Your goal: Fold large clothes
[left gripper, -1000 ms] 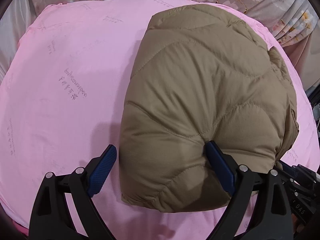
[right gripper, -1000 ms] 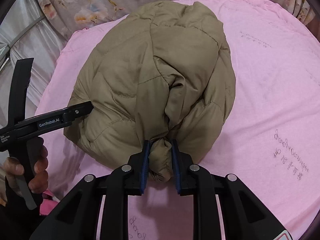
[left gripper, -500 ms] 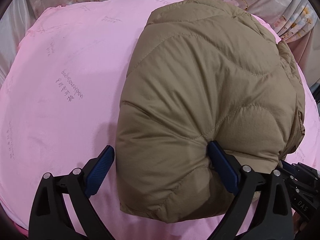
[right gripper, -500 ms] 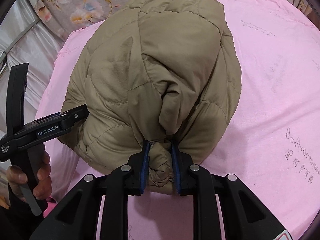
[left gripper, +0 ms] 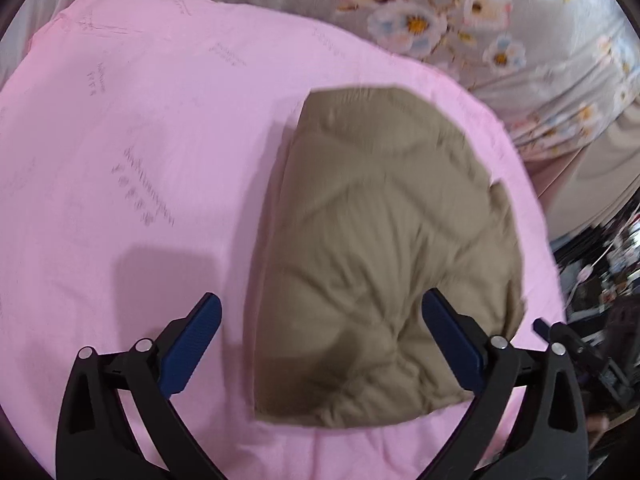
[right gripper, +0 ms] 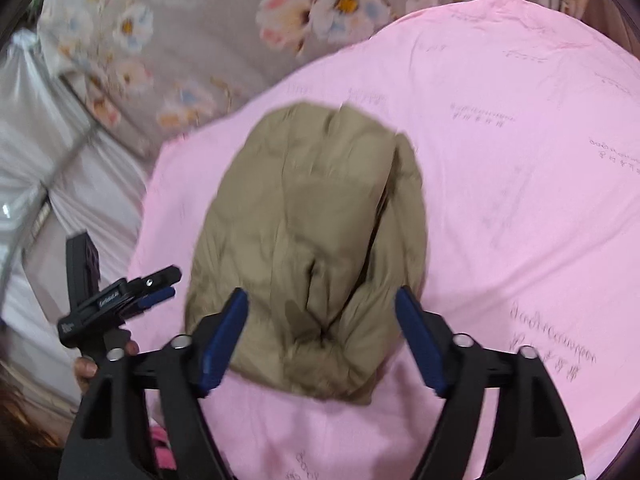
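A tan quilted puffer jacket (left gripper: 384, 248) lies folded in a rounded bundle on the pink sheet (left gripper: 140, 140). My left gripper (left gripper: 320, 300) hovers over its near left edge. Its jaws are opening wide, and the blue pads (left gripper: 192, 344) do not press the fabric. In the right wrist view the jacket (right gripper: 312, 232) sits in the middle, its bunched near end between the spread fingers of my right gripper (right gripper: 320, 294). Those jaws are opening and the pads (right gripper: 420, 340) stand clear of the cloth. The left gripper (right gripper: 168, 284) shows at the jacket's left side, held by a hand (right gripper: 86, 368).
The pink sheet (right gripper: 520, 200) stretches bare to the right of the jacket and, in the left wrist view, to its left. Floral grey bedding (left gripper: 460, 28) lies beyond the far edge. White fabric and a metal rail (right gripper: 48, 184) are at the left, and dark clutter (left gripper: 600, 280) lies off the bed's right side.
The right gripper has let go of the bunched jacket fold and spread wide. Both grippers have pulled back and up, so the jacket looks smaller. The left gripper's right pad has come off the fabric.
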Available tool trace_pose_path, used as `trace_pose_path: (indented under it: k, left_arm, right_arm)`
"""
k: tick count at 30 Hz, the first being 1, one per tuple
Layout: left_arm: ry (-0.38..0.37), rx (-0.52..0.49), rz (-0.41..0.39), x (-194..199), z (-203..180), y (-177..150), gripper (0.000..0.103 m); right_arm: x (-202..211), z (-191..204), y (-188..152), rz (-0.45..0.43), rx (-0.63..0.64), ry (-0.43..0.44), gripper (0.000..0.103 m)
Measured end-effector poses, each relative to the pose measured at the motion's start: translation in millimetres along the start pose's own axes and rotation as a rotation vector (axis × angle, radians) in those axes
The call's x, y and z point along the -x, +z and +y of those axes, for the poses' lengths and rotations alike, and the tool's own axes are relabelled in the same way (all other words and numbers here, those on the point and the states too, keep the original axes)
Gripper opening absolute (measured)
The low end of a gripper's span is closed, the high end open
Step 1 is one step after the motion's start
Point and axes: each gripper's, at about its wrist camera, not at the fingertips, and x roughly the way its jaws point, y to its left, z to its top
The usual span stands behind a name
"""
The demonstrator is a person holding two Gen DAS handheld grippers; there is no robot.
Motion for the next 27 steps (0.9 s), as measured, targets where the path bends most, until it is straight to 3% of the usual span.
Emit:
trace_pose_path:
  k: [5, 9, 12, 14, 22, 23, 27]
  left_arm:
    - [-0.053, 0.056, 0.052, -32, 12, 28, 0.098]
    - [-0.142, 0.127, 0.15, -77, 16, 26, 0.098]
    - [-0.246, 0.178, 0.179, -89, 20, 22, 0.098]
    - [-0.265, 0.175, 0.171, -94, 19, 21, 0.098]
    - [-0.33, 0.164, 0.15, -108, 20, 21, 0.098]
    - [-0.329, 0.129, 0.138, -107, 16, 21, 0.098]
    - [-0.264, 0.001, 0.042, -91, -5, 26, 0.091]
  right_arm:
    - [-41, -47, 19, 0.086, -0.205, 0.104, 0.079]
    - [-74, -70, 18, 0.161, -0.322, 0.222, 0.08]
    - [-94, -78, 10, 0.195, -0.407, 0.326, 0.081]
    - [-104, -78, 2, 0.21, -0.446, 0.383, 0.082]
    - [-123, -64, 8, 0.172, -0.401, 0.417, 0.084]
    - [-124, -59, 11, 0.163, -0.376, 0.408, 0.079]
    - [-120, -36, 30, 0.109, -0.263, 0.375, 0.04]
